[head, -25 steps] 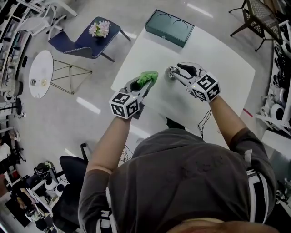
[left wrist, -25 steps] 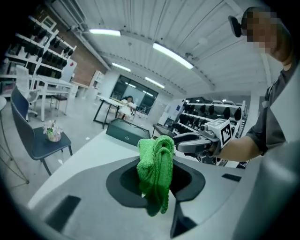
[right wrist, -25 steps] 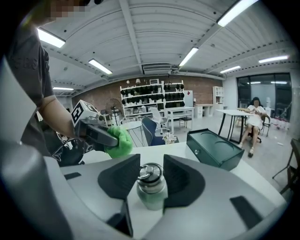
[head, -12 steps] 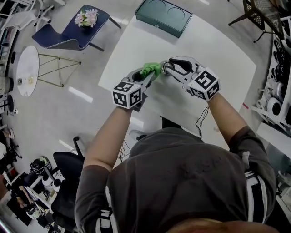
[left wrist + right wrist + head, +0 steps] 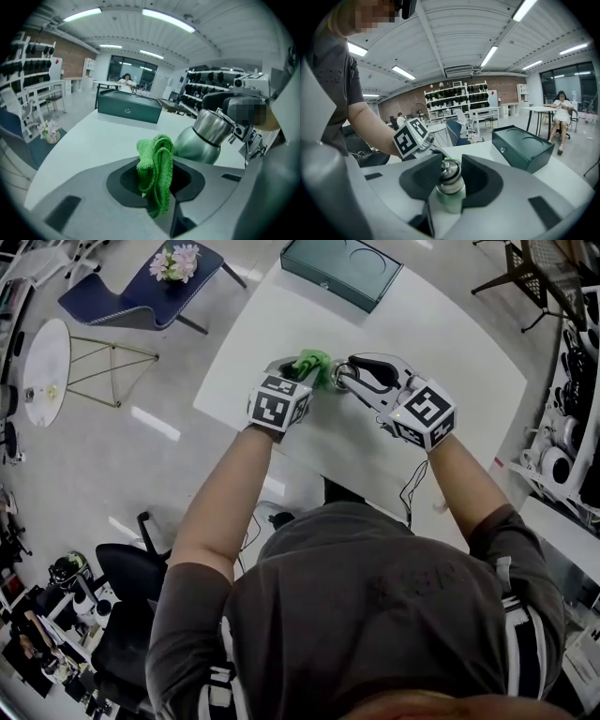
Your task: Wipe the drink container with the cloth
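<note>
A steel drink container [image 5: 201,138] leans over the white table [image 5: 441,352], its narrow capped end pointing at my right gripper. That right gripper [image 5: 451,180] is shut on the drink container [image 5: 450,187], with the dark pads [image 5: 410,180] pressing on both sides. My left gripper [image 5: 157,187] is shut on a bunched green cloth [image 5: 155,171]. In the head view the cloth [image 5: 309,362] touches the container [image 5: 339,381] between the left gripper [image 5: 298,367] and the right gripper [image 5: 349,376]. Most of the container's body is hidden there.
A dark green box [image 5: 342,273] with two round recesses lies at the table's far edge. Left of the table stand a blue chair with flowers [image 5: 141,287] and a round side table [image 5: 42,371]. Shelving [image 5: 562,446] lines the right side. People sit at distant tables.
My left gripper has swung up and to the right, bringing the cloth against the container. The right gripper has closed in on the container and shifted slightly left.
</note>
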`<state>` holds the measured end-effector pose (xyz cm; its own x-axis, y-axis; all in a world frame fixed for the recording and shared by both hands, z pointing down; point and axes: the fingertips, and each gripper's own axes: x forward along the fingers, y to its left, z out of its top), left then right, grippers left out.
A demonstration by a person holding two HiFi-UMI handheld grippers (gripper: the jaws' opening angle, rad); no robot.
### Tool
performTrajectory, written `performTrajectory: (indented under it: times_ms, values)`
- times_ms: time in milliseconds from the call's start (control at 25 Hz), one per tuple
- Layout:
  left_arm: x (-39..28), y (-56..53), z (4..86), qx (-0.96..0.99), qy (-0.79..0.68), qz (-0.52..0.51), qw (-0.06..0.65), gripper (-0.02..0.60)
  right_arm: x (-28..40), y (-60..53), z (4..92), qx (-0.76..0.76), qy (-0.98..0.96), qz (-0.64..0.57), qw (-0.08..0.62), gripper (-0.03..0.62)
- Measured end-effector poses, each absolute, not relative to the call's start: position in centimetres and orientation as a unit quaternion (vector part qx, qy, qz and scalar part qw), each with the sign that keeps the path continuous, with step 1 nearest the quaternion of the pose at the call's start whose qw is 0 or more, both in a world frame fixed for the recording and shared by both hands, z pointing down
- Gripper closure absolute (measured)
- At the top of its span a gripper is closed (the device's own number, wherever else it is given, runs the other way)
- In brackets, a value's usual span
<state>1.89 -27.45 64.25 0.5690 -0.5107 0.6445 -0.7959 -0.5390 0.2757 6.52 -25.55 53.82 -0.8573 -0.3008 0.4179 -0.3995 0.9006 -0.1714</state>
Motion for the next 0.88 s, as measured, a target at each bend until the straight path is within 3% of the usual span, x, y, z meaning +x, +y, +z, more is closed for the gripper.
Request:
performTrajectory:
  times_ms: [360, 680, 880]
  values:
    - [2.5, -28.5, 58.1, 0.886, -0.278, 0.185, 0.322, 0.494, 6.5, -25.5, 53.8, 0.177, -0.957, 0.119, 0.195, 0.474]
    - [4.6, -29.8, 60.1, 0.891, -0.188, 0.222, 0.349, 0.495, 6.2, -25.5, 53.5, 0.166, -0.962, 0.114, 0.187, 0.473]
    - [5.1, -29.9, 63.9, 0.884, -0.165, 0.299, 0.318, 0.497, 6.3, -25.5, 53.5, 0.164, -0.964, 0.114, 0.177, 0.473]
